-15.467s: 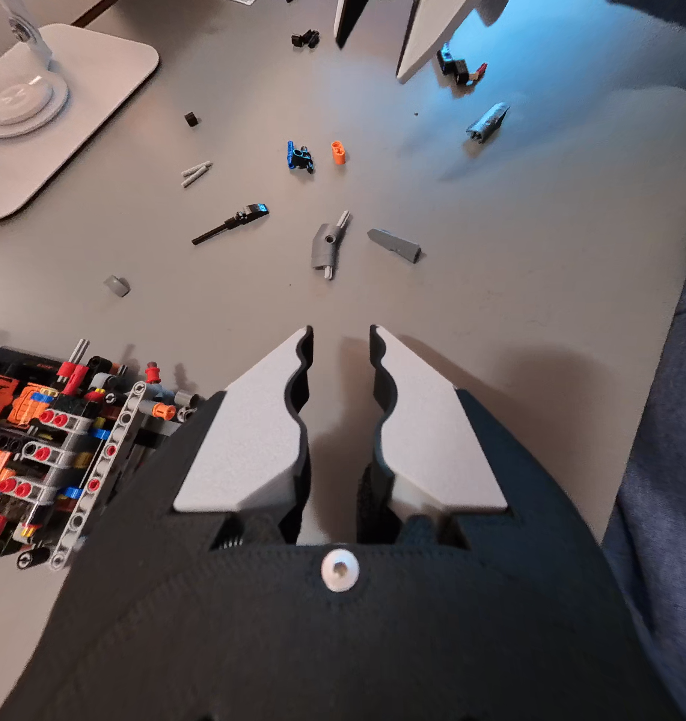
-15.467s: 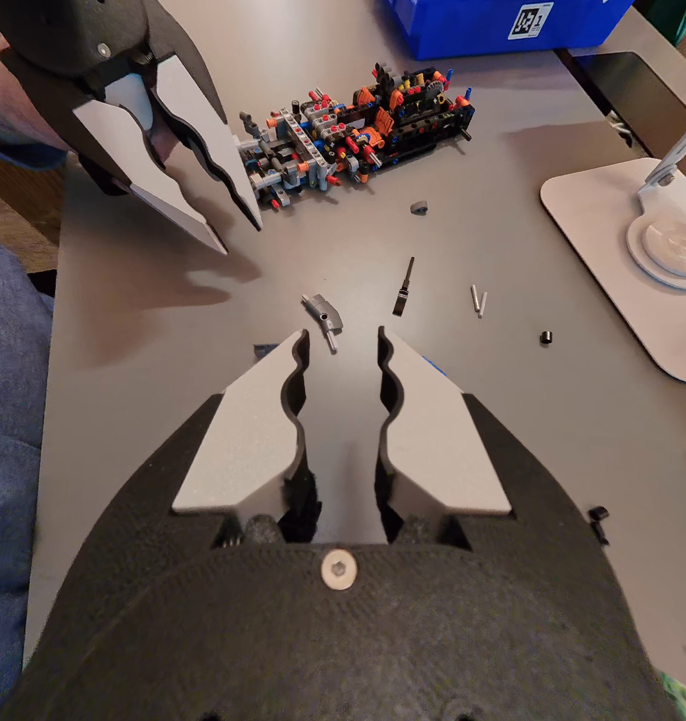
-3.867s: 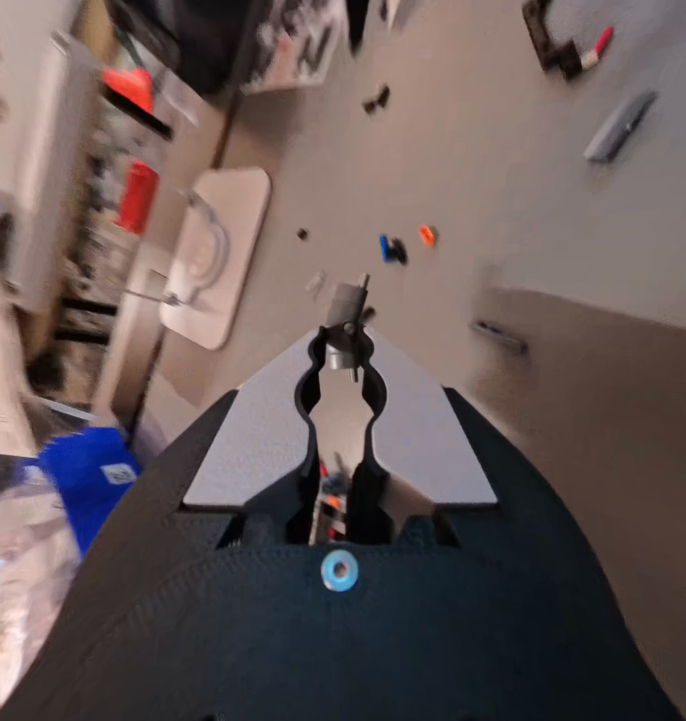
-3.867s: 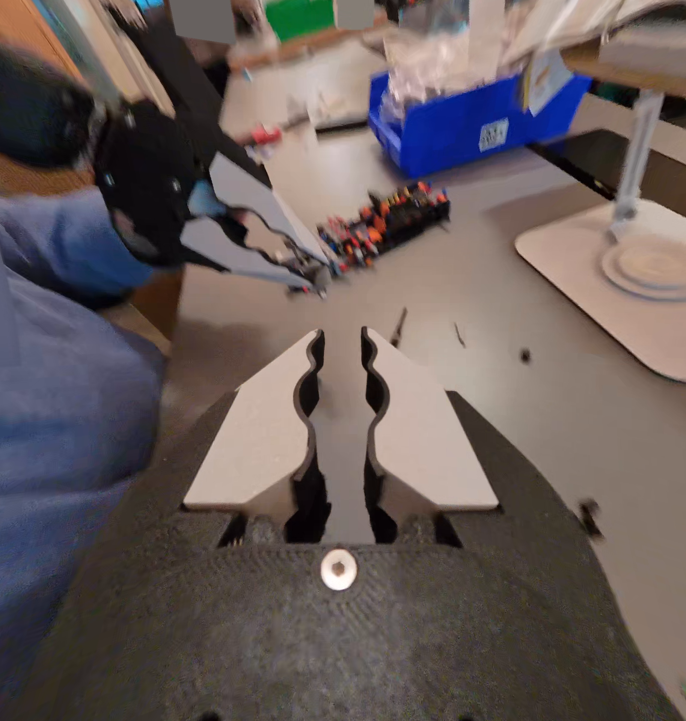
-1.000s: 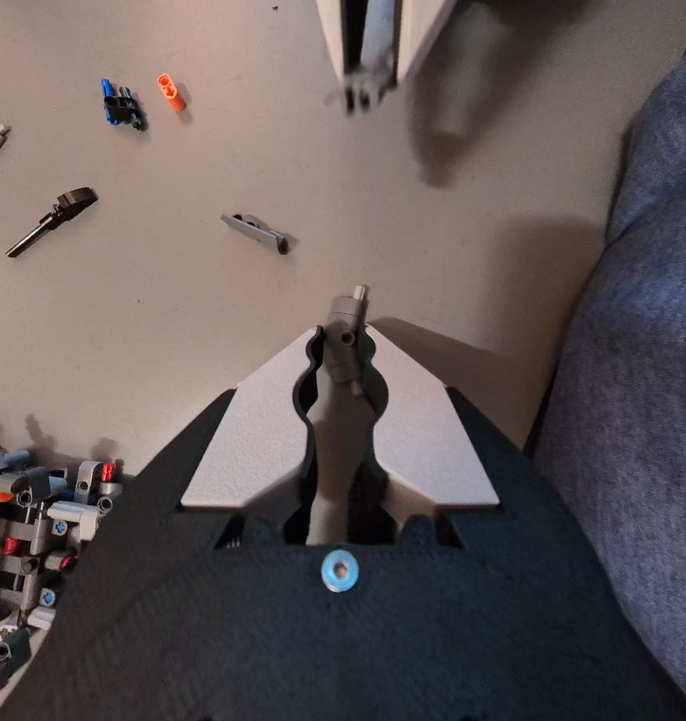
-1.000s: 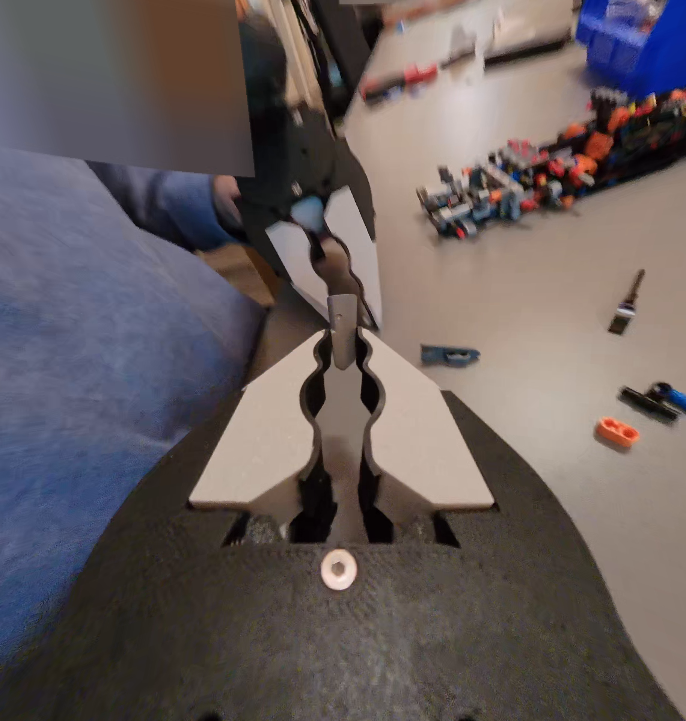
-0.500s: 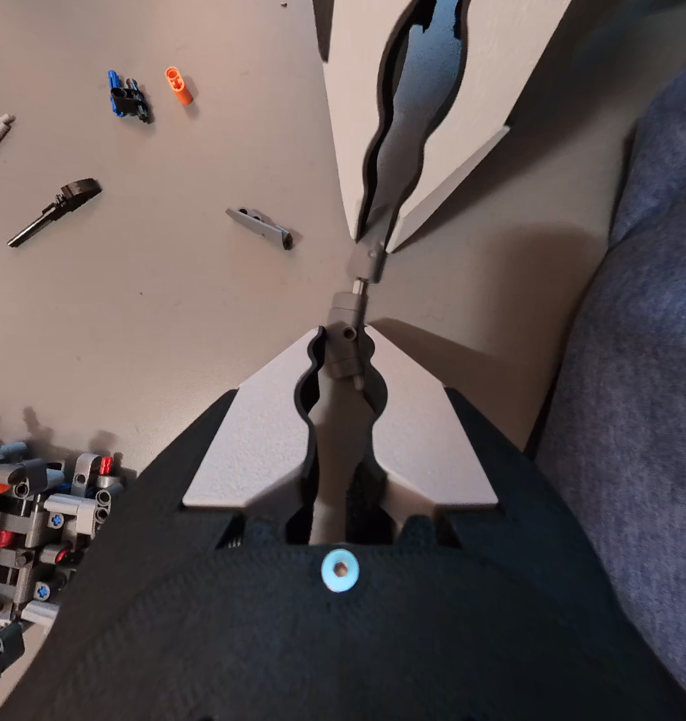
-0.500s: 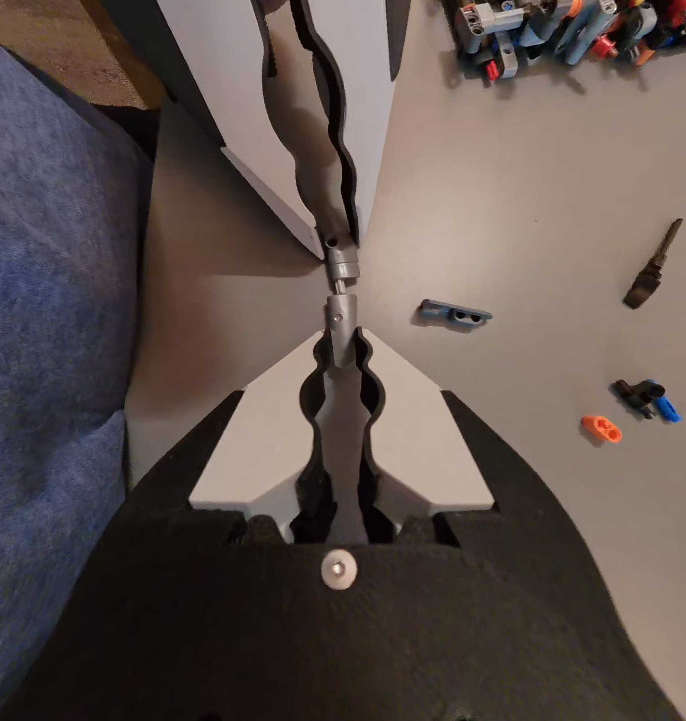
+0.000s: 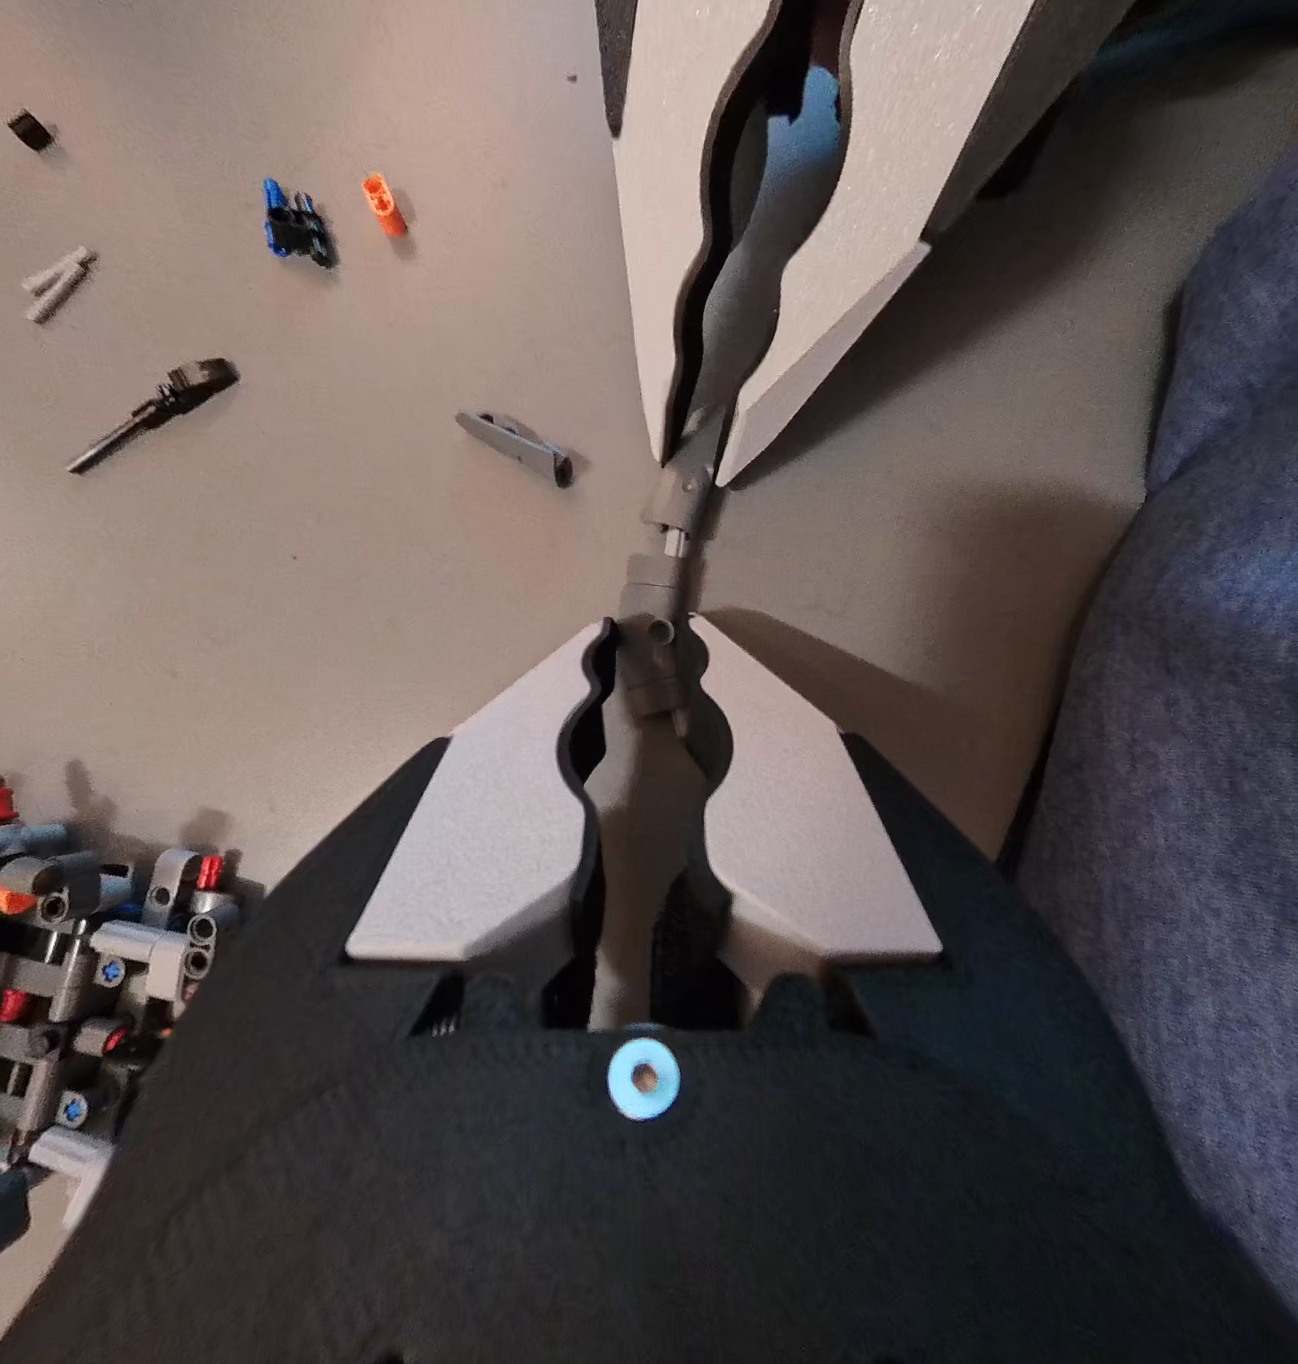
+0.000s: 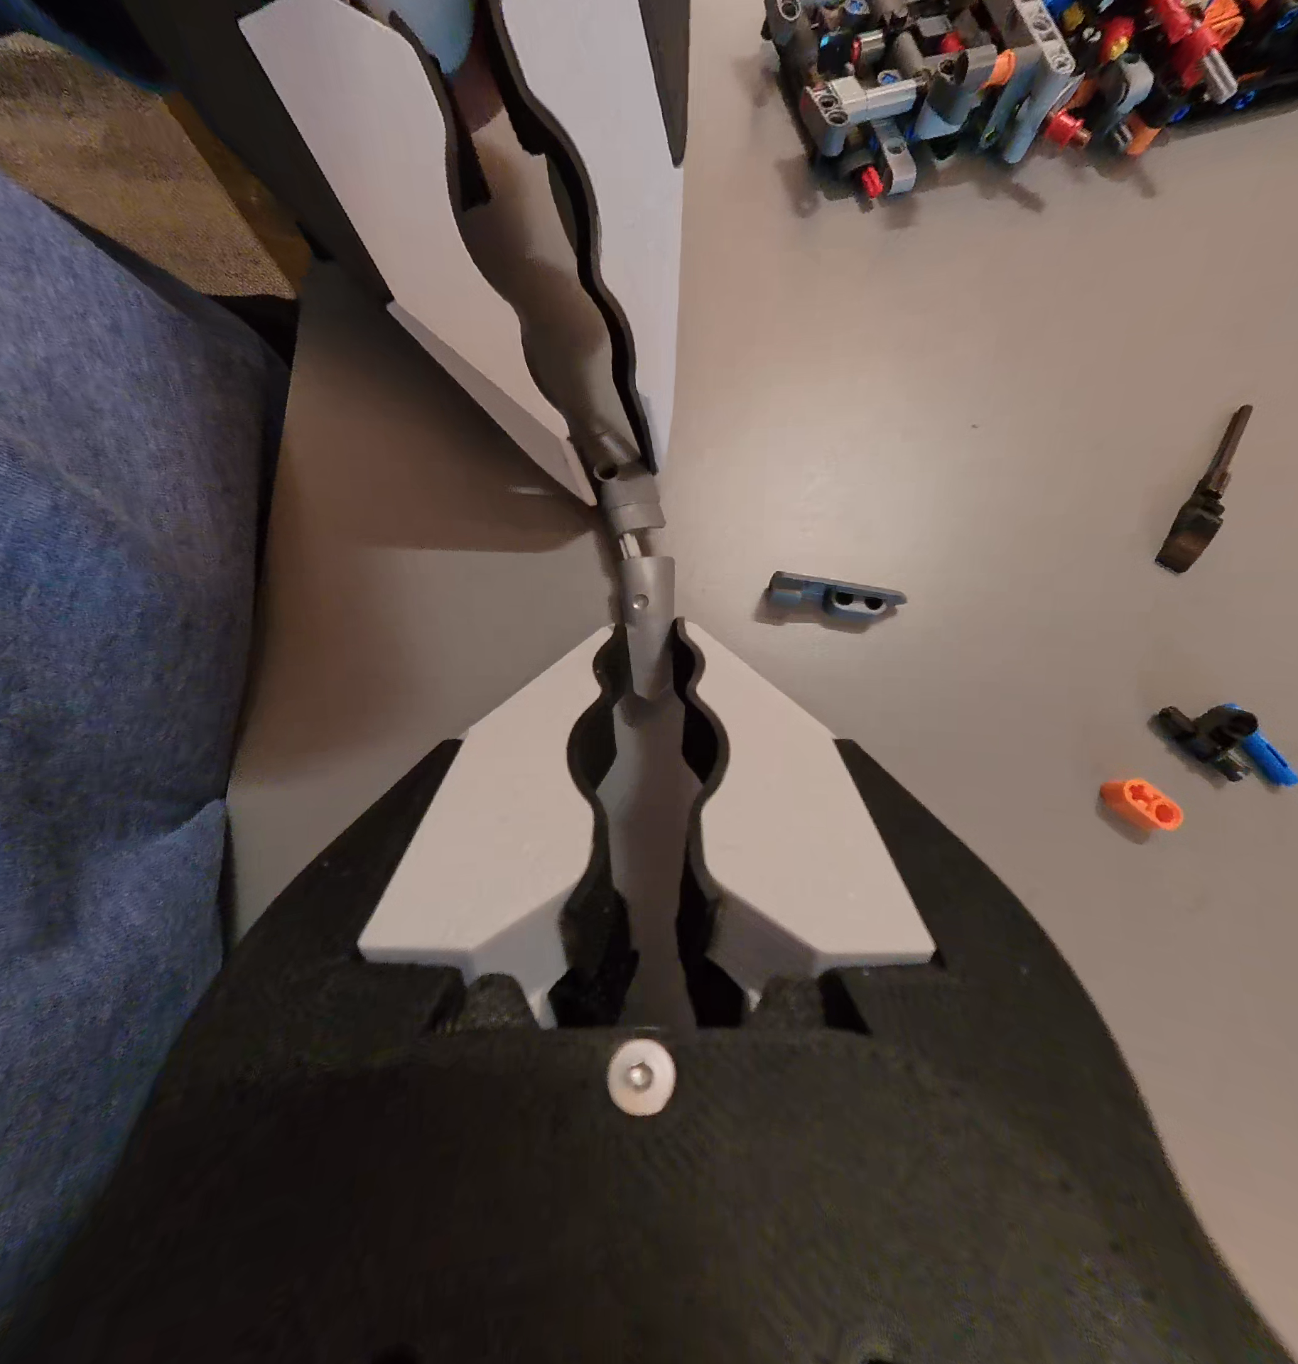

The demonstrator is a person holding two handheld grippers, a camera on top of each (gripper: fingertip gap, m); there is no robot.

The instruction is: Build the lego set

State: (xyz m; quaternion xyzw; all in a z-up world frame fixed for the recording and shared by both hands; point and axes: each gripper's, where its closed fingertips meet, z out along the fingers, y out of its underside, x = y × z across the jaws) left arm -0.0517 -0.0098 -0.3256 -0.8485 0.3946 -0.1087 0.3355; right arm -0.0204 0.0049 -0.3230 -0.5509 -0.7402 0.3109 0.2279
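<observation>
My left gripper [image 9: 649, 624] is shut on a grey connector [image 9: 649, 590] with a thin light axle [image 9: 674, 542] sticking out of its front. My right gripper [image 10: 644, 627] is shut on a second grey connector [image 10: 647, 590]. The two grippers point at each other, tip to tip, just above the table near its front edge. The axle [image 10: 629, 546] bridges the two connectors, with a short length showing between them. The right gripper [image 9: 694, 469] comes down from the top of the left wrist view. The left gripper [image 10: 623, 480] comes down from the top of the right wrist view.
The part-built lego model [image 9: 62, 982] [image 10: 1000, 81] lies to my left. Loose on the grey table are a grey panel piece [image 10: 837, 594], a black axle piece [image 10: 1207, 494], a blue-and-black connector [image 10: 1229, 742], an orange piece [image 10: 1140, 804] and light grey pins [image 9: 59, 284]. A person's blue clothing [image 9: 1184, 738] borders the table edge. The tips of one gripper are about 4 cm away from the tips of the other. The orange piece [image 10: 1140, 804] is about 12 cm from my right fingertips. It is also in sight in the left wrist view [image 9: 386, 198].
A second ago the right gripper was farther off; it came in with its grey connector and met the axle tip. Over the last half second both grippers have held tip to tip.
</observation>
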